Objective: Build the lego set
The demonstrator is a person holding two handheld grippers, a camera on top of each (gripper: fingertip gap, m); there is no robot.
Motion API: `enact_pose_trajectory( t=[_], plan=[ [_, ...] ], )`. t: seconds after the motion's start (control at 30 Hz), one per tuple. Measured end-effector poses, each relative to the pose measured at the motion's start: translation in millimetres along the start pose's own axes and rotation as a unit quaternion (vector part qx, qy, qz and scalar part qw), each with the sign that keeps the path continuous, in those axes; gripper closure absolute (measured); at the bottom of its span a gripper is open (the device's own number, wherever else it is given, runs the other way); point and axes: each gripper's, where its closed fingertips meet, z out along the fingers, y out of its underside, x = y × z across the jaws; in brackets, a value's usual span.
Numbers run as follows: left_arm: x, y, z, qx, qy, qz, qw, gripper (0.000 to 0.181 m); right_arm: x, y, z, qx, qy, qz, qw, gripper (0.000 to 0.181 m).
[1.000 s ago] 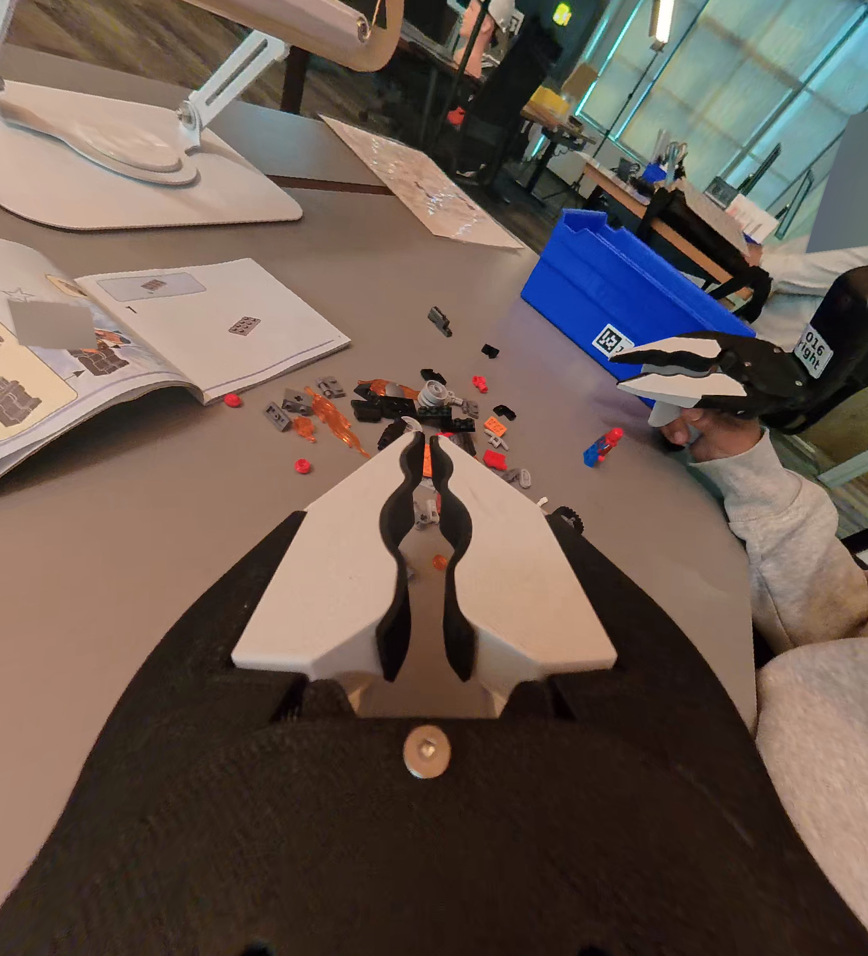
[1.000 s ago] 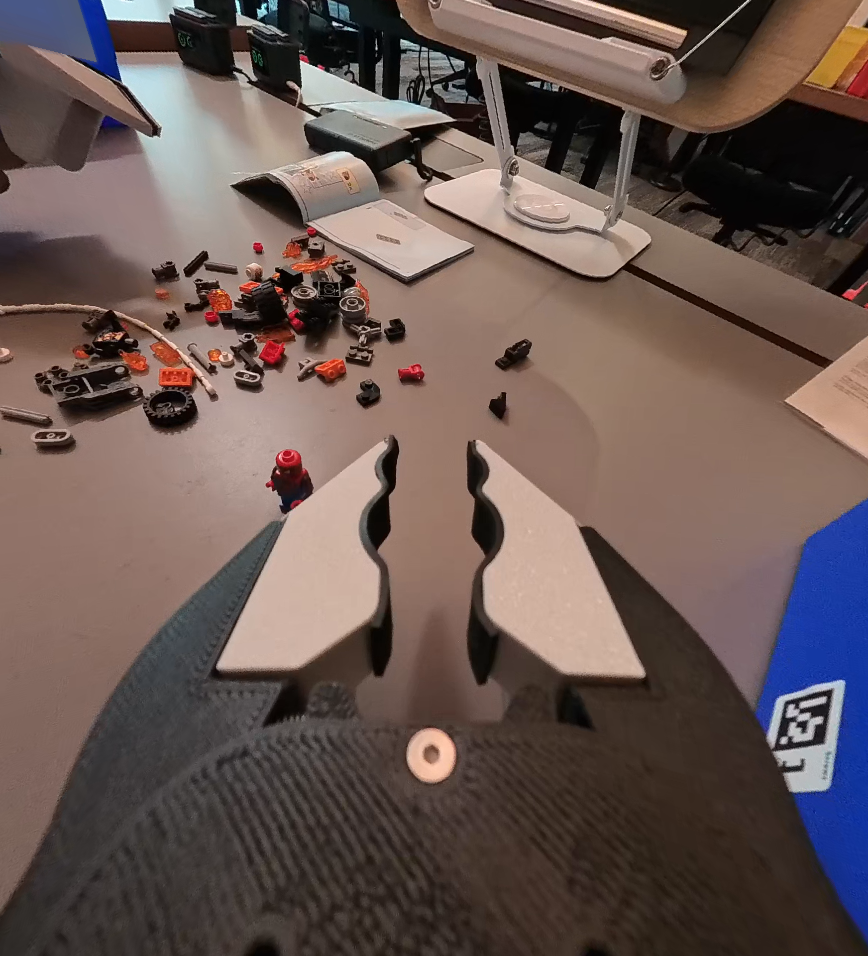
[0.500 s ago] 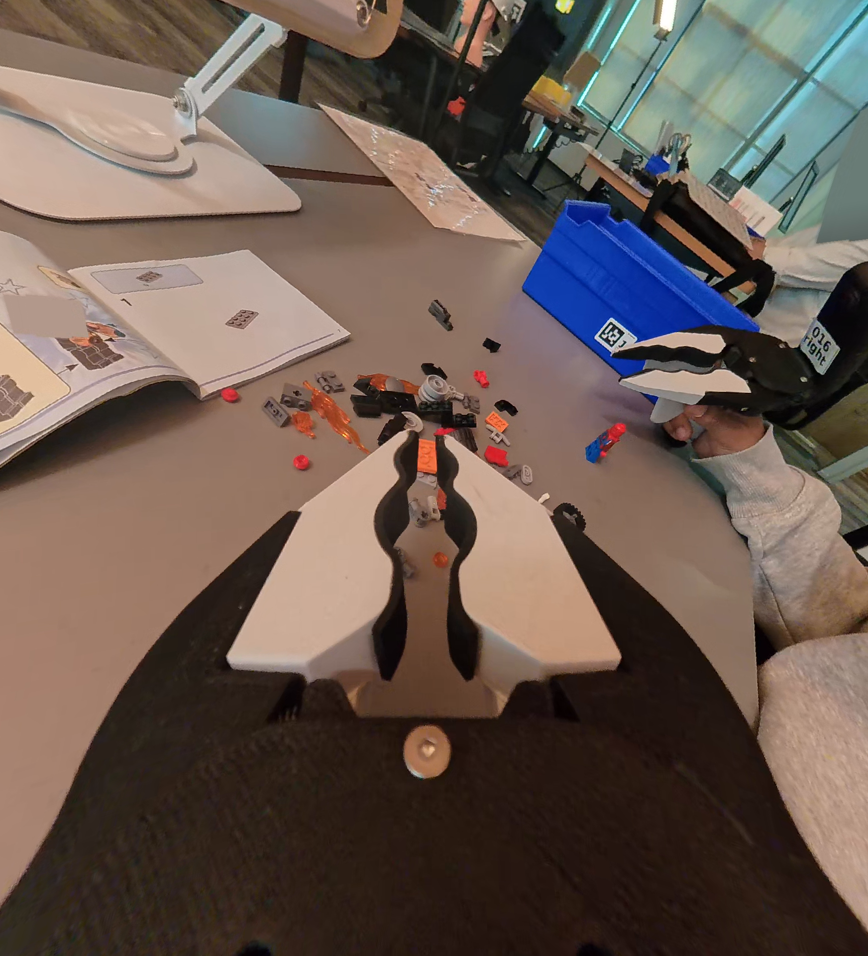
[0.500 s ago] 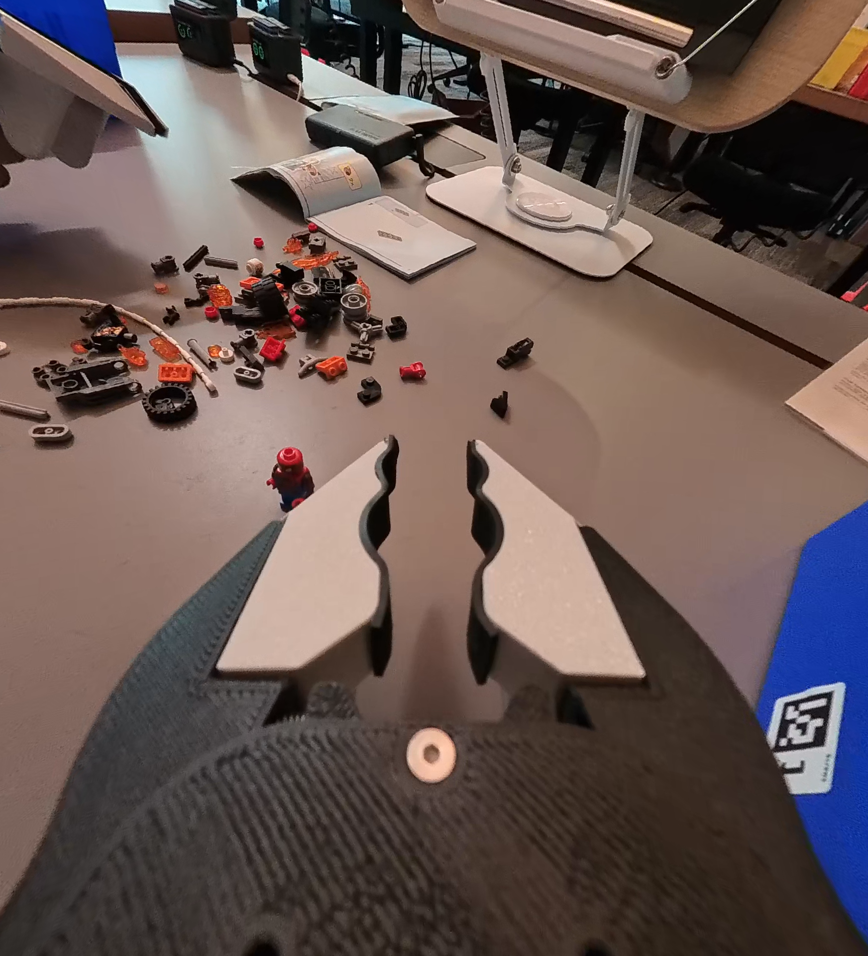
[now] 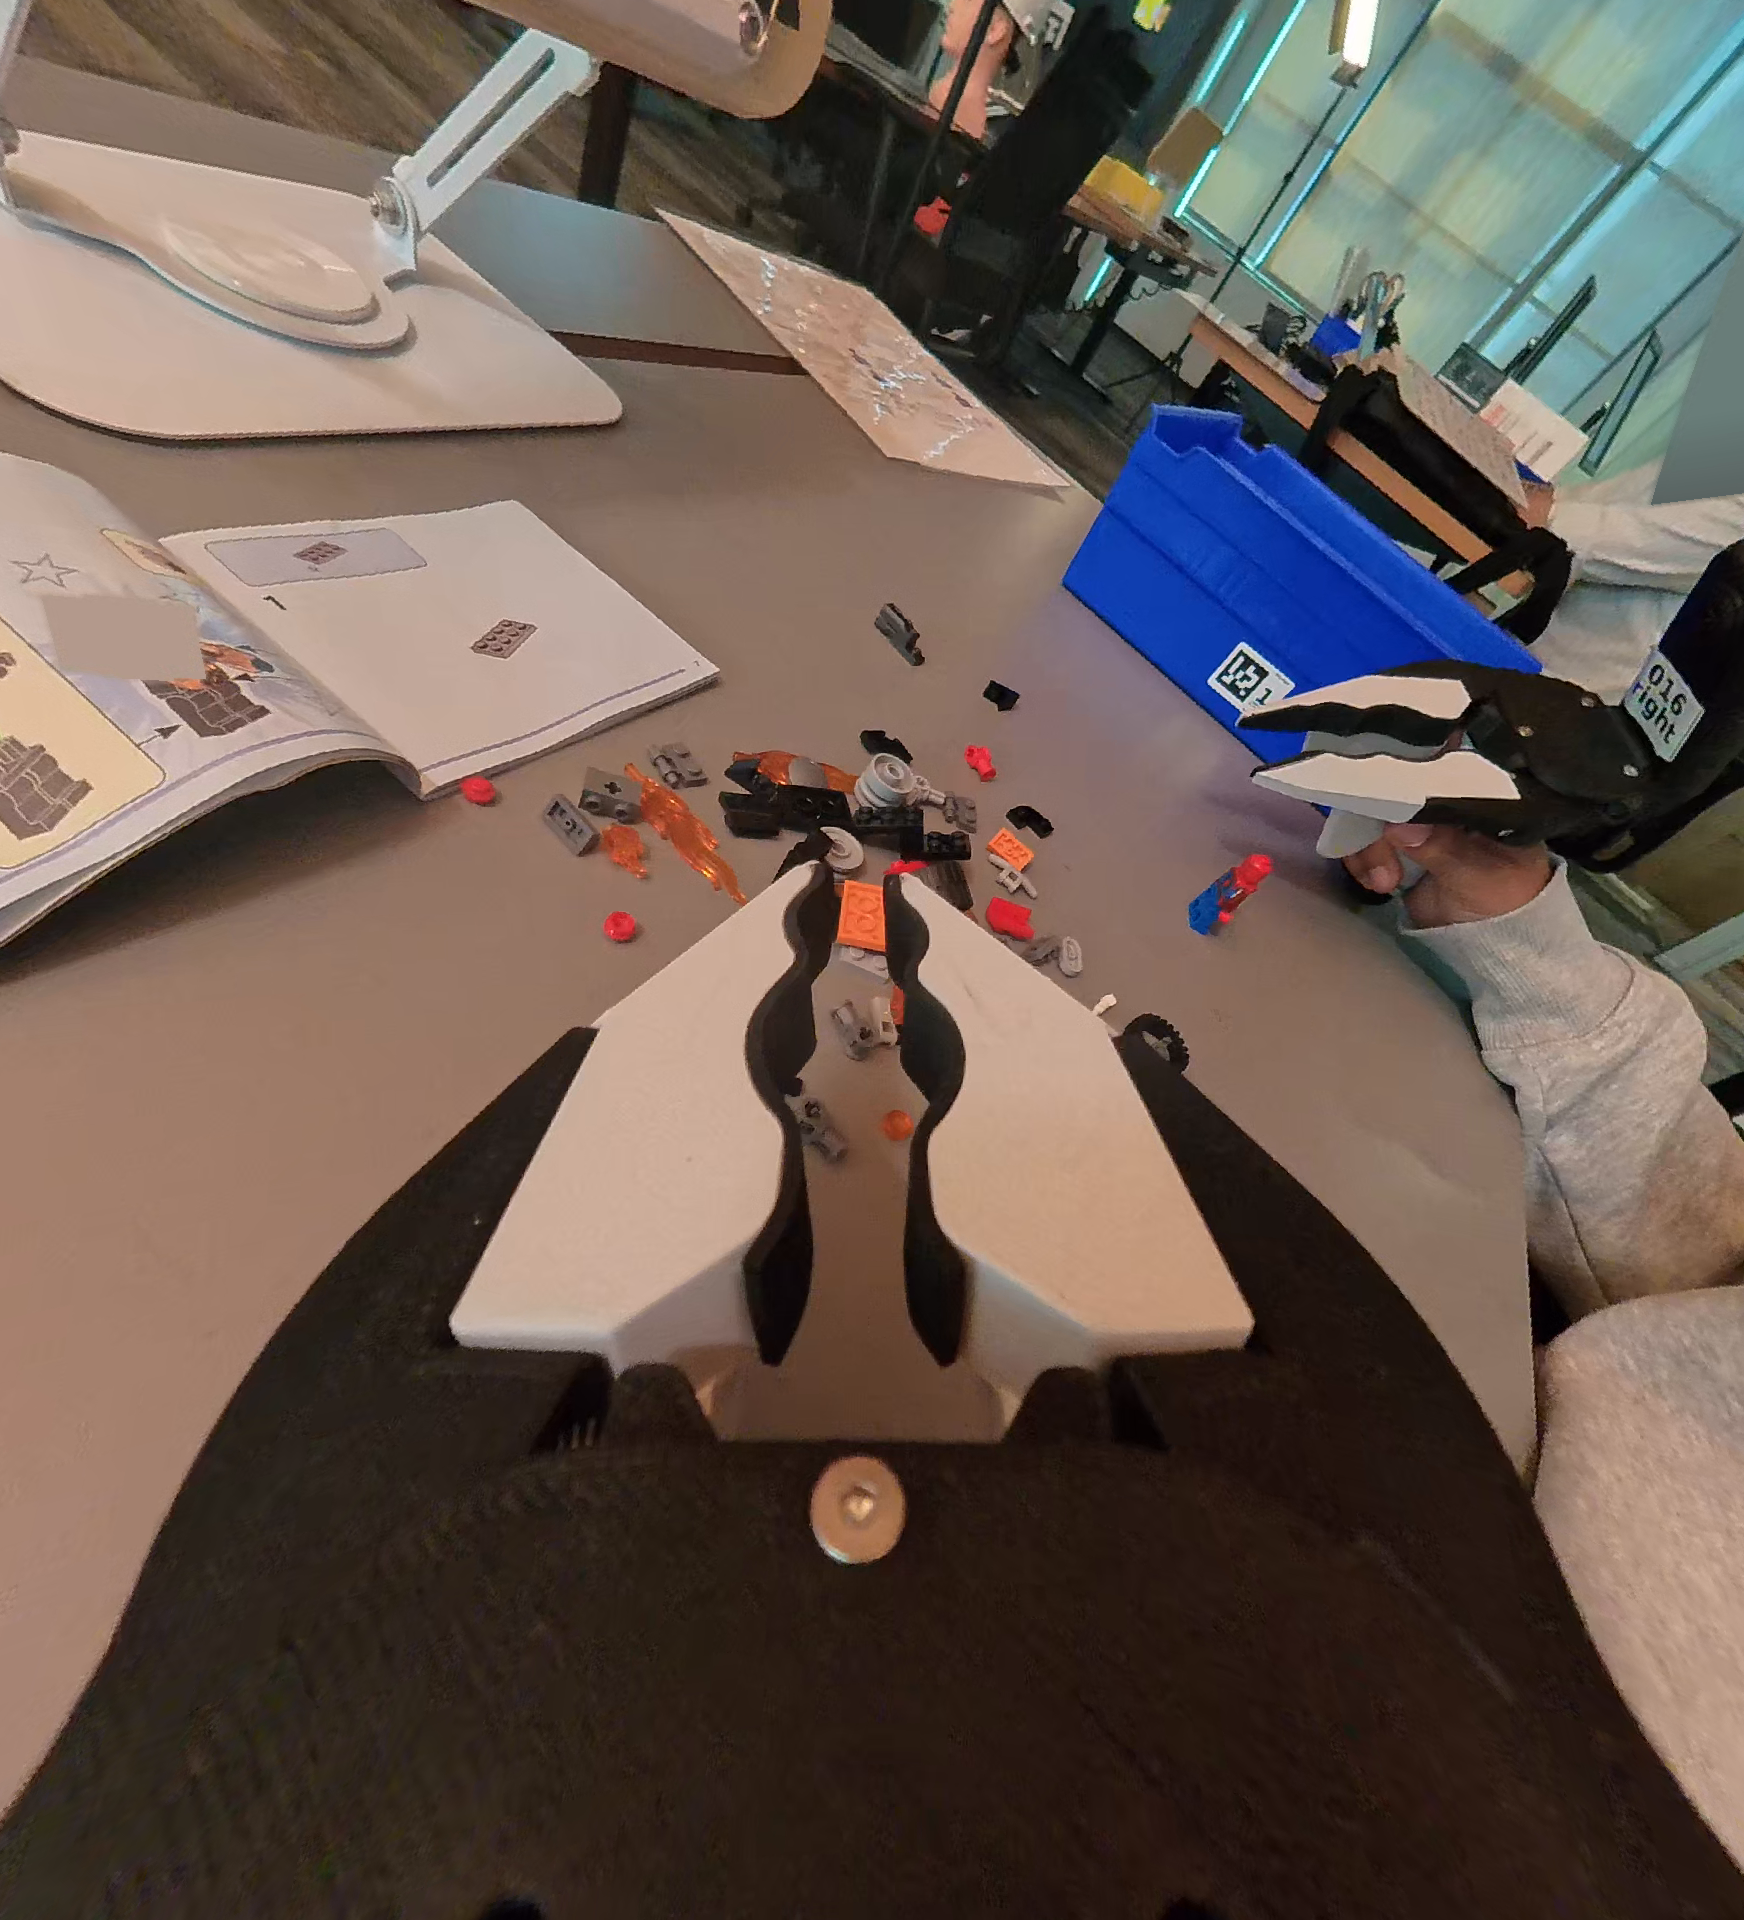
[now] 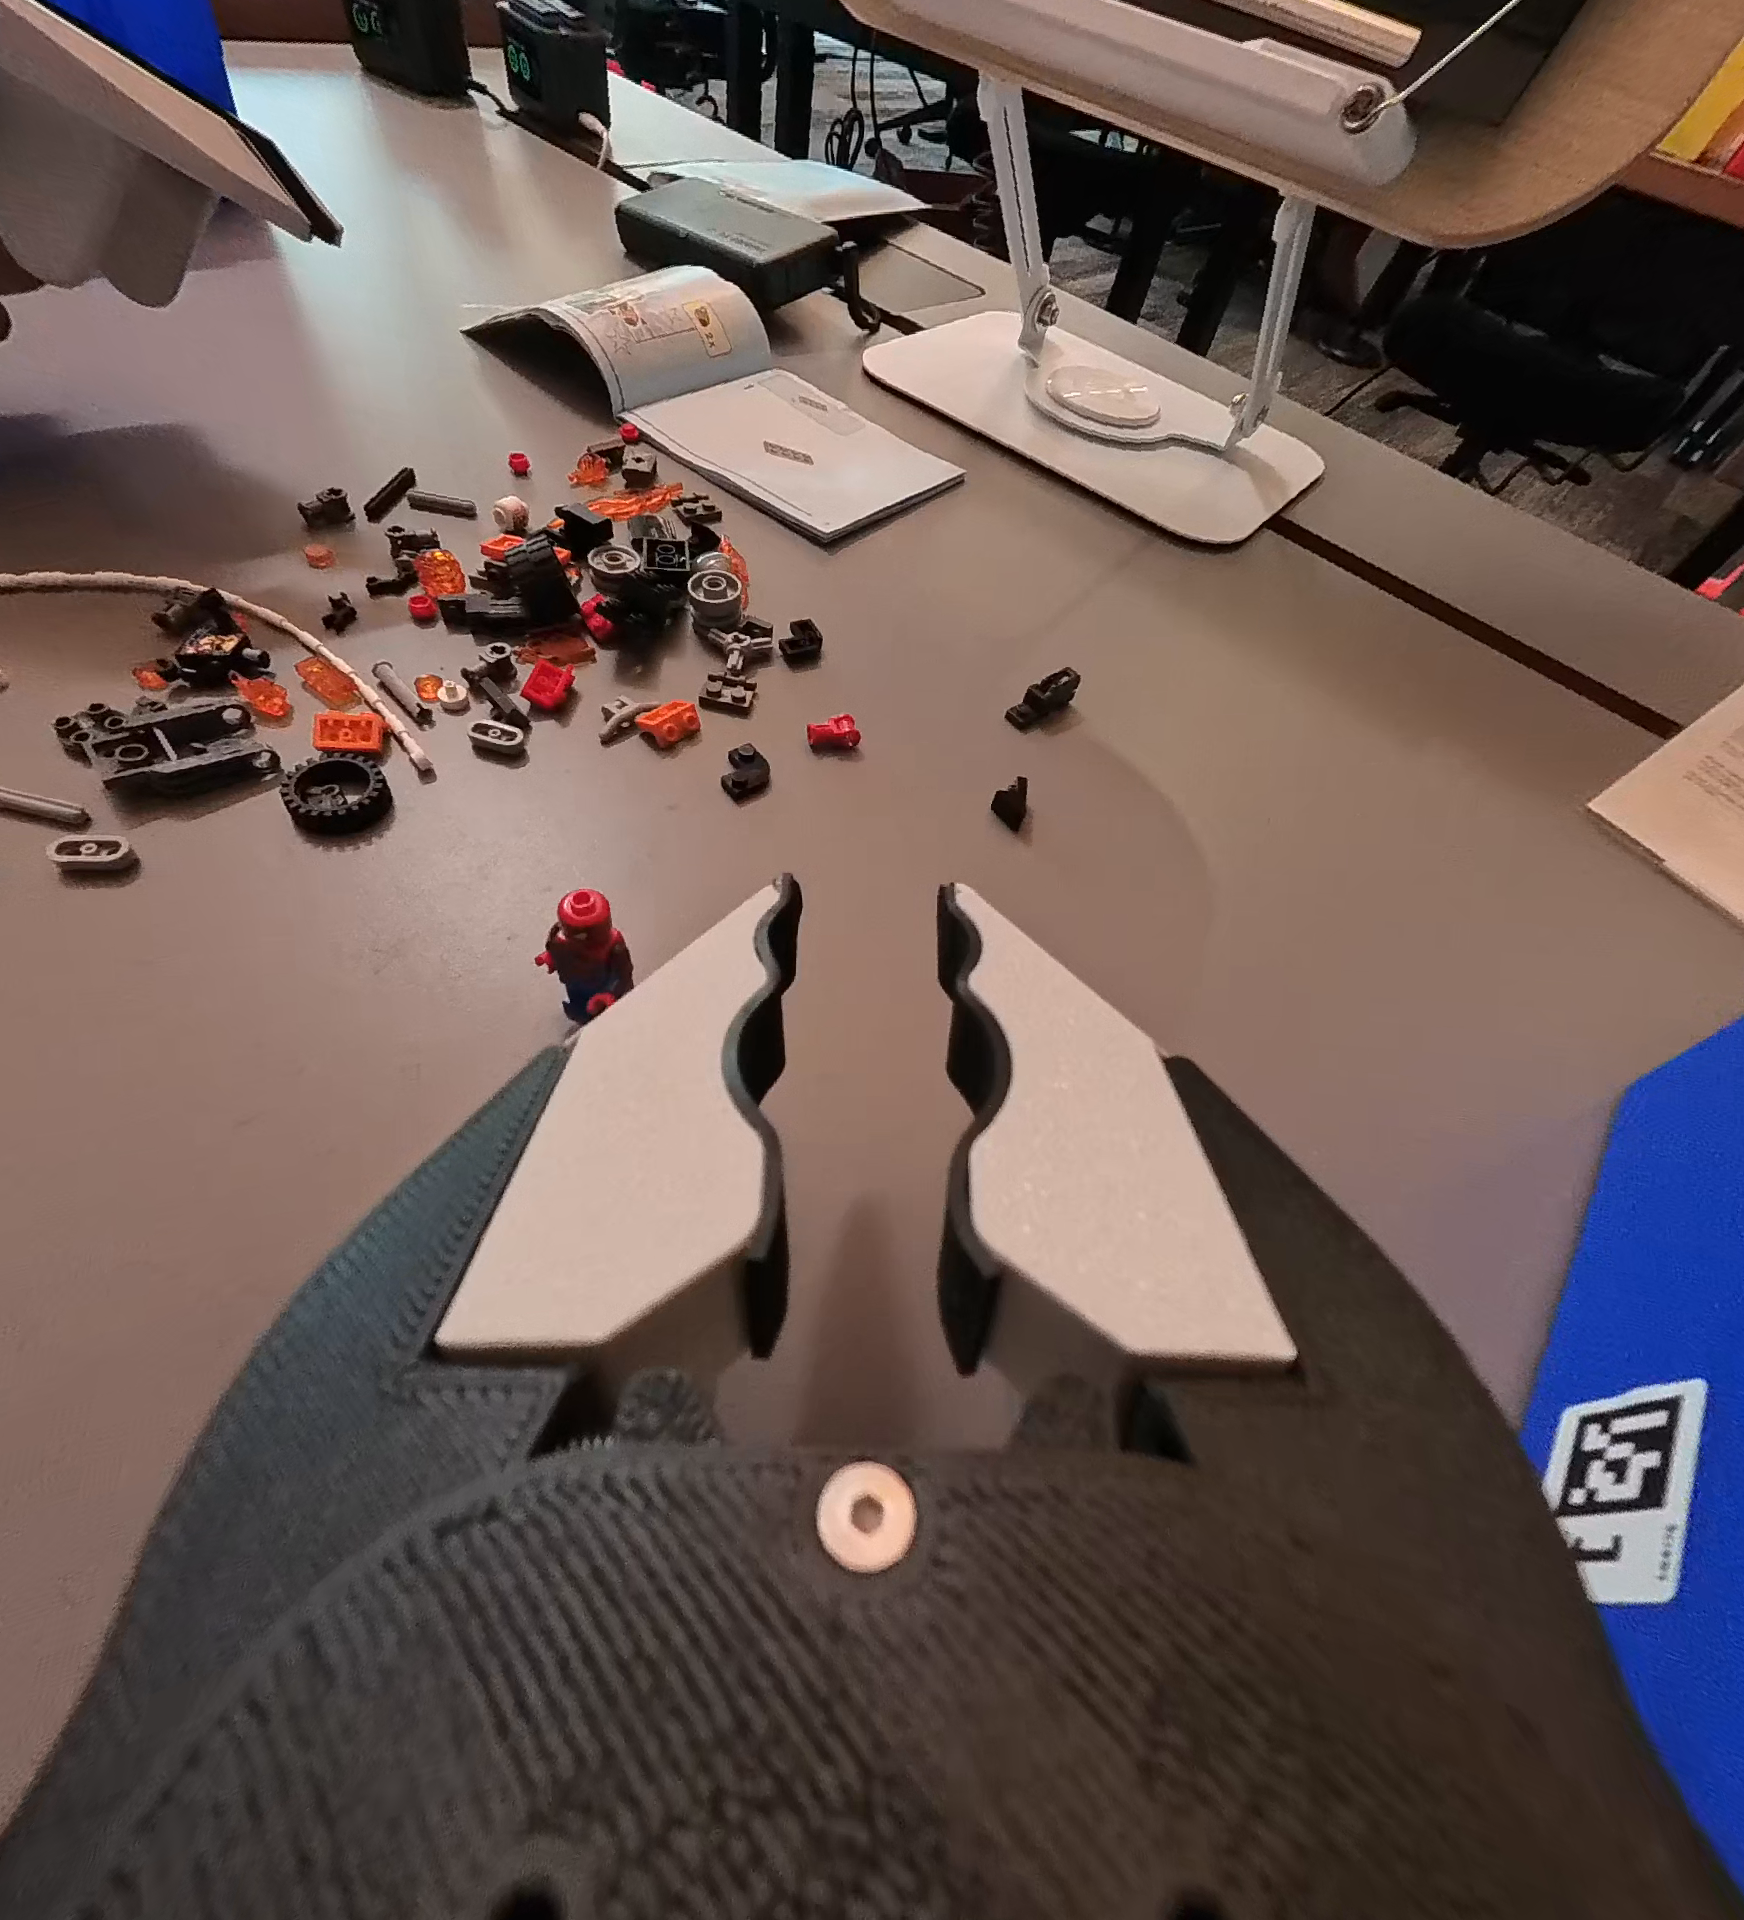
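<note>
Loose lego pieces [image 5: 847,805] in black, grey, orange and red lie scattered on the grey table [image 5: 224,1039]; the pile also shows in the right wrist view [image 6: 577,592]. My left gripper [image 5: 860,878] hovers above the pile with its jaws a narrow gap apart and empty. An orange plate [image 5: 863,914] on the table shows through that gap. My right gripper [image 6: 868,883] is open and empty, low over bare table. A red and blue minifigure [image 6: 585,951] stands just left of its left finger. The right gripper also shows in the left wrist view [image 5: 1247,743].
An open instruction booklet [image 5: 328,644] lies left of the pile. A white lamp base [image 5: 224,312] stands behind it. A blue bin [image 5: 1263,582] sits at the right edge, close to my right gripper. A paper sheet [image 6: 1741,790], a black tyre [image 6: 338,795] and a white string [image 6: 224,603] lie nearby. The left gripper's tips are roughly 25 cm from the right gripper's.
My left gripper's jaws have parted from almost touching to a narrow gap, and it has shifted slightly over the pile. The right gripper has barely moved.
</note>
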Motion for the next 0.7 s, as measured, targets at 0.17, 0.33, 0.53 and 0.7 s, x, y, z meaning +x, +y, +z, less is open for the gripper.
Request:
enact_pose_trajectory(
  t=[0.17,0.33,0.53,0.7],
  plan=[
    [0.9,-1.3,-0.5,0.003,0.000,0.002,1.000,0.173,0.0,-0.4,-0.4,0.002,0.001,-0.001,1.000,0.156],
    [9.7,-3.1,0.4,0.007,0.018,0.023,1.000,0.151,0.3,-1.1,-0.9,0.005,0.000,0.001,1.000,0.156],
    [9.4,-5.8,1.1,0.012,-0.023,0.089,0.996,0.122,-0.2,-1.0,-0.9,0.004,0.000,-0.001,1.000,0.156],
    [1.6,0.6,3.4,-0.011,-0.064,0.135,0.989,0.121,-0.3,-1.1,-0.9,0.004,-0.002,0.000,1.000,0.157]
  ],
)
